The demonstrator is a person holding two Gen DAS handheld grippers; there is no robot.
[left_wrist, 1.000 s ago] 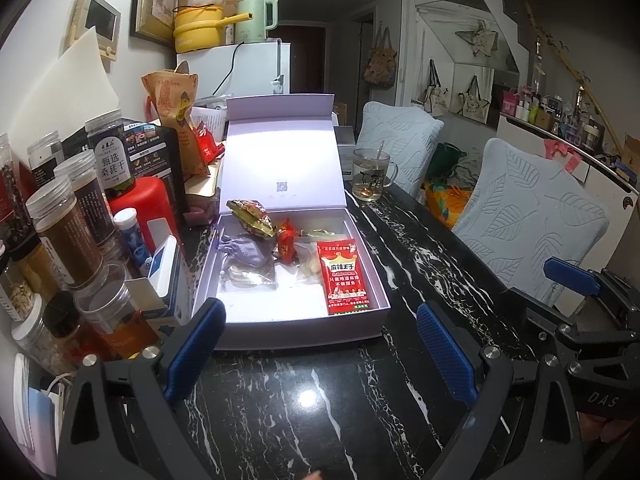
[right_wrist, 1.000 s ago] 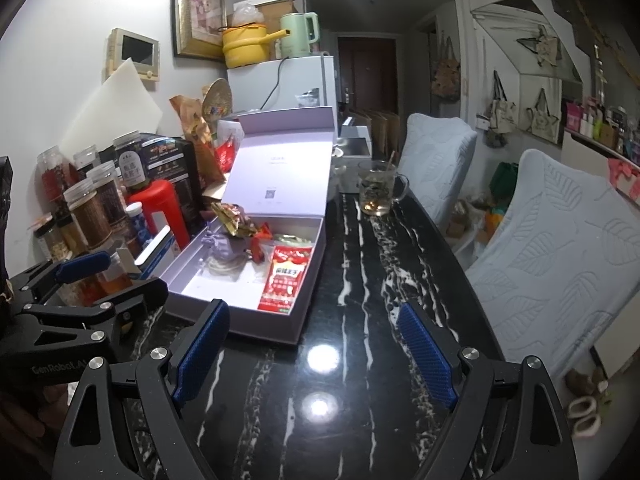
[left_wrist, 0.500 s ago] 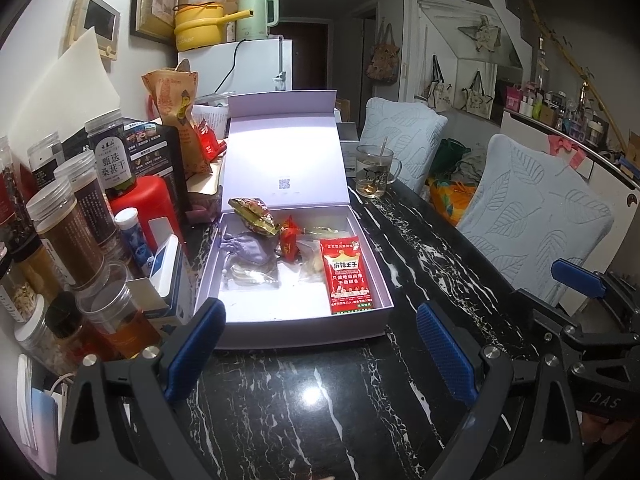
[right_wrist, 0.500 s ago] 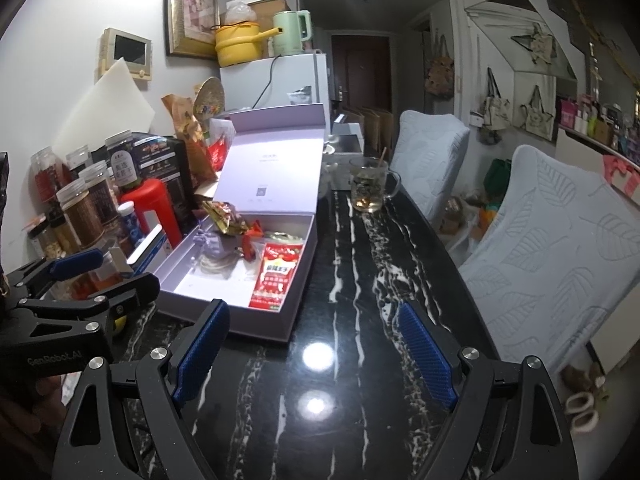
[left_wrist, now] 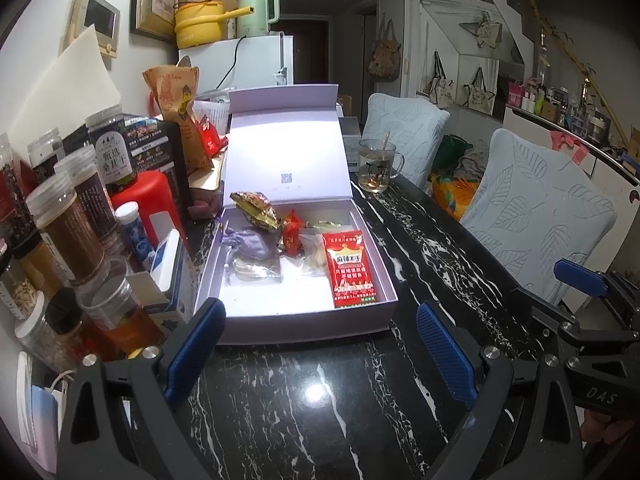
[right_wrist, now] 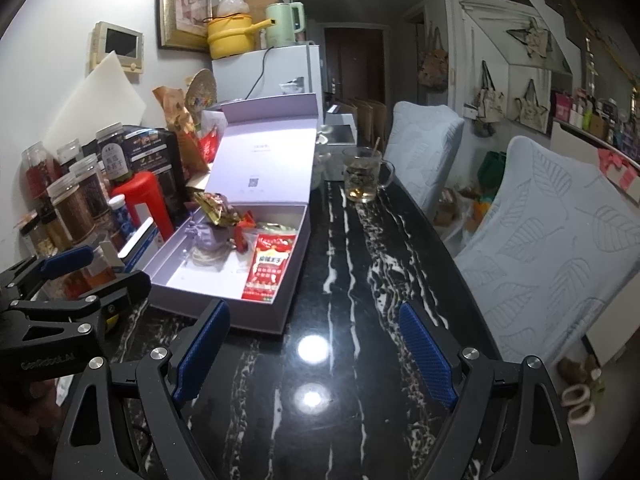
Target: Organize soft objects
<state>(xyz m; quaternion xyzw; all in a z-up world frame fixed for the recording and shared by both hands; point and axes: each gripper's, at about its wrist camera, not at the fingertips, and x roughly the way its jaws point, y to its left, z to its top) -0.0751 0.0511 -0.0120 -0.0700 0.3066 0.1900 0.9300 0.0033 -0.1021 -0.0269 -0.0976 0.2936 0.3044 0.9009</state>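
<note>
A pale lilac box (left_wrist: 304, 322) (right_wrist: 224, 312) lies open on the black marble table, its lid standing up behind it. Inside lie a red snack packet (left_wrist: 350, 270) (right_wrist: 270, 266), a lilac cloth pouch (left_wrist: 250, 242) (right_wrist: 210, 238), a gold foil bag (left_wrist: 256, 210) (right_wrist: 216, 208), a small red sachet (left_wrist: 292, 234) and clear wrapped sweets (left_wrist: 314, 254). My left gripper (left_wrist: 320, 346) hovers open just before the box's near wall, nothing between its blue pads. To the right of the box, my right gripper (right_wrist: 316, 350) stands open over bare table, empty.
Several jars and bottles (left_wrist: 68, 232), a red canister (left_wrist: 150, 204) and a dark carton crowd the table's left side. A glass mug with a spoon (left_wrist: 376, 168) (right_wrist: 364, 178) stands behind the box. Two cushioned chairs (left_wrist: 536, 216) line the right edge.
Both views have drifted only slightly, with the box shifting a little in frame. Both grippers stay open and empty, and the items in the box have not moved.
</note>
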